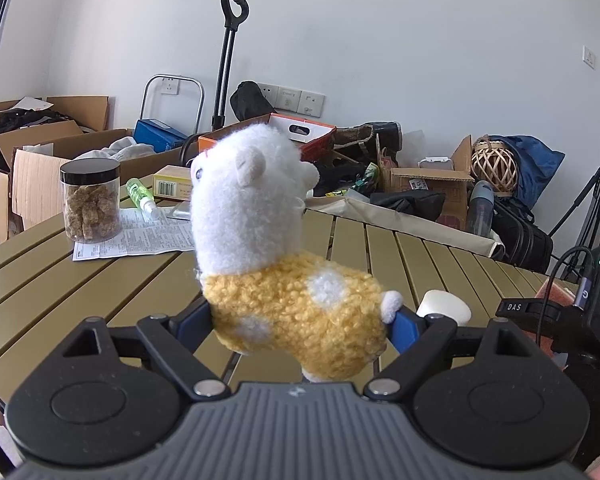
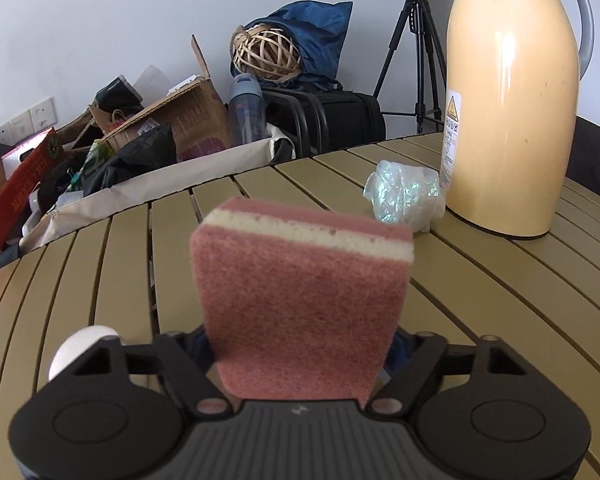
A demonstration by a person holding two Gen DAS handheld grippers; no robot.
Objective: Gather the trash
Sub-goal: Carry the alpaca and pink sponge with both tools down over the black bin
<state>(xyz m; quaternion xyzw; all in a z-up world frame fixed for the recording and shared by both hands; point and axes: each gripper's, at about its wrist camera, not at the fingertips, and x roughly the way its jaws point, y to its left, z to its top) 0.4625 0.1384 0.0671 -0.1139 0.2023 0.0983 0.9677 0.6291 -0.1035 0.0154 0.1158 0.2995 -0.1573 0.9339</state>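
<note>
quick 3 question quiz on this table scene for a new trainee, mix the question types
1. True or false: the left gripper is shut on the plush alpaca.
2. What does the right gripper hold? A) a jar B) a pink sponge C) a bottle
3. Fill in: the crumpled plastic wrap lies on the slatted table beside the cream ____.

Key: 1 true; 2 B; 3 thermos jug
</note>
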